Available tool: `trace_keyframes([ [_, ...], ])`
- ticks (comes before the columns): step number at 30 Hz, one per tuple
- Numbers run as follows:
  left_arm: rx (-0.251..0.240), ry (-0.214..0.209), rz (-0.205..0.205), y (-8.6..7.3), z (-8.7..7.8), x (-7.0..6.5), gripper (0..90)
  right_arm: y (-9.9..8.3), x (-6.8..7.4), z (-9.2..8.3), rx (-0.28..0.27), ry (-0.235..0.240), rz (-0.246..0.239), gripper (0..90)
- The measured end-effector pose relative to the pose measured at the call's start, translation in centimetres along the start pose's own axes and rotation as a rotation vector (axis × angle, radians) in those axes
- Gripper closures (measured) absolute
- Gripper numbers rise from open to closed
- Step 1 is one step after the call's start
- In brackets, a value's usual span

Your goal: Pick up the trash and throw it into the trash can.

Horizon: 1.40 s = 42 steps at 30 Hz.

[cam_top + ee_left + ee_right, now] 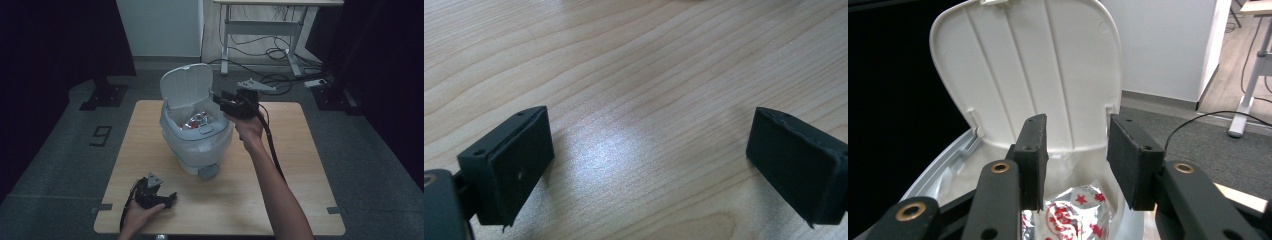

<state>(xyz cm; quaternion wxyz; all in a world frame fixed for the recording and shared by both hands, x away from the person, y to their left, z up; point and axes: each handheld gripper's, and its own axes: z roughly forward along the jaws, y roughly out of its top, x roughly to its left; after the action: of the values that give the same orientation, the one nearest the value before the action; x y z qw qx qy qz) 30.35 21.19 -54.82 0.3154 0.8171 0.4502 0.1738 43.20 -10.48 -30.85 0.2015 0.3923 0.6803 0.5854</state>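
In the high view, a white bin (pixel 197 137) stands on the middle of the wooden table (pixel 300 200), its lid (pixel 186 85) raised at the far side. A silver wrapper (pixel 197 120) with red marks lies inside it. The right gripper (pixel 216 97) hangs over the bin's right rim, held by a hand (pixel 245 127). The left gripper (pixel 170 199) rests on the table at the near left, well apart from the bin.

In the left gripper view, its jaws stand wide with bare tabletop (pixel 639 75) between them.

In the right gripper view, the jaws stand partly apart with nothing between them. The upright lid (pixel 1028 65) is behind them and the wrapper (pixel 1073 212) lies below in the bin (pixel 943 160).
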Motion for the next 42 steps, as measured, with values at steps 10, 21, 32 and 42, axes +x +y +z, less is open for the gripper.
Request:
trace_keyframes([
  [10, 0.002, 0.000, 0.001, 0.0, 0.0, 0.0, 4.6, -1.8, -0.8, -2.9, 0.025, 0.024, -0.042, 57.1],
  [21, 0.001, 0.000, 0.000, 0.0, 0.0, 0.0, 4.6, -5.2, -2.5, -6.4, 0.043, 0.027, -0.067, 55.4],
  [32, 0.001, 0.000, -0.001, 0.0, 0.0, 0.0, 4.6, -8.7, -4.0, -8.9, 0.046, 0.017, -0.077, 53.6],
  [42, -0.001, 0.005, -0.005, 0.0, 0.0, -0.1, 4.6, -12.3, -5.3, -10.4, 0.062, -0.004, -0.074, 53.2],
])
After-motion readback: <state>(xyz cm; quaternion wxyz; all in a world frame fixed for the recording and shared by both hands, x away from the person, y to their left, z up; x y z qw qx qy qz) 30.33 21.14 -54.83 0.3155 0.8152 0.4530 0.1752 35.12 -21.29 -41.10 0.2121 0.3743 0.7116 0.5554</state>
